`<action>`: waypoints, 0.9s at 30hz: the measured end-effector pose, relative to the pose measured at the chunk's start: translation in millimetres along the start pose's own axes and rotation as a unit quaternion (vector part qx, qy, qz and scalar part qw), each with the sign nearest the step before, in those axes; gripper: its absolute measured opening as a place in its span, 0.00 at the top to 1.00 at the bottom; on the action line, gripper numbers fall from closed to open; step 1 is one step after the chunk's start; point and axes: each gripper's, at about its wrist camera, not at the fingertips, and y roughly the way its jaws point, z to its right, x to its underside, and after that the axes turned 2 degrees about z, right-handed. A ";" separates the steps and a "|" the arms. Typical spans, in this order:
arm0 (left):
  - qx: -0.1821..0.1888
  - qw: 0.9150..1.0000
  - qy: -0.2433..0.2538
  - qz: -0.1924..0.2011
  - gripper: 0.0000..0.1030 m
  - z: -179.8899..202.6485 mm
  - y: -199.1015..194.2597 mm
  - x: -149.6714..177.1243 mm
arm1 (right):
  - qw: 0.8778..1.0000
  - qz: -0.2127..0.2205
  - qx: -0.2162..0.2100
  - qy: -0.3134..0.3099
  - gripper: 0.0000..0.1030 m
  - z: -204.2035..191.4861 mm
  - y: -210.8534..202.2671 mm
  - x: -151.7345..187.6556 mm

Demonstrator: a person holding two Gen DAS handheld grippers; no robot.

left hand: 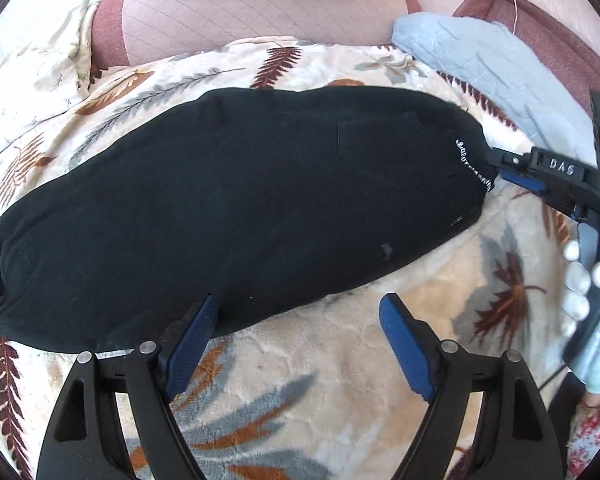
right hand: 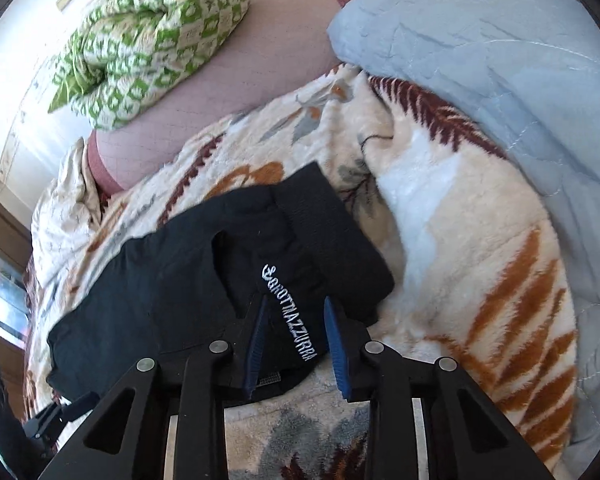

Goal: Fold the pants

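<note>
so, from my left wrist view, the black cotton pants (left hand: 236,200) lie flat and long across the cream plush blanket with rust and grey leaf print (left hand: 320,380), folded lengthwise, the hem end off to the left and the waistband to the right. my left gripper (left hand: 298,340) hangs over the near edge with its jaws spread wide; its left blue pad (left hand: 192,344) sits right at the edge of the black cloth, though i cannot tell if it touches, and the other pad is over bare blanket, apart from the pants. nothing sits between them but blanket and the fabric's rim.

further right, my right gripper (right hand: 296,344) is at the waistband (right hand: 300,280). in the right wrist view its jaws are narrowed around the band with the white embroidered lettering (right hand: 290,316), the cloth lying between the two blue pads; i read it as pinching the band, though a sliver of gap shows on the right pad's side.

beyond the pants lie a pale blue quilted cover (right hand: 500,60), a pink quilted bolster (left hand: 260,12) and a green-and-white checked quilt (right hand: 148,40).
</note>
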 end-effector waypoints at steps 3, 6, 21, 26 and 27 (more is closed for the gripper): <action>-0.003 1.000 0.001 0.011 0.20 5.1 -4.1 -7.3 | 0.999 0.026 0.017 0.017 0.61 17.9 -10.2 -5.1; -0.018 0.999 0.034 0.024 0.20 24.2 -5.8 -19.9 | 0.998 0.025 -0.007 0.048 0.61 31.2 -11.2 -5.0; 0.084 0.996 0.018 0.028 0.20 102.1 59.3 -180.9 | 0.998 0.020 -0.033 0.049 0.59 24.4 -9.3 -10.2; 0.044 0.997 0.019 -0.054 0.20 127.5 135.0 -183.9 | 0.997 0.004 -0.033 0.064 0.59 30.6 -0.9 -10.0; 0.034 0.997 0.023 -0.058 0.20 129.9 142.1 -181.4 | 0.997 0.004 -0.033 0.066 0.59 31.3 -0.8 -10.3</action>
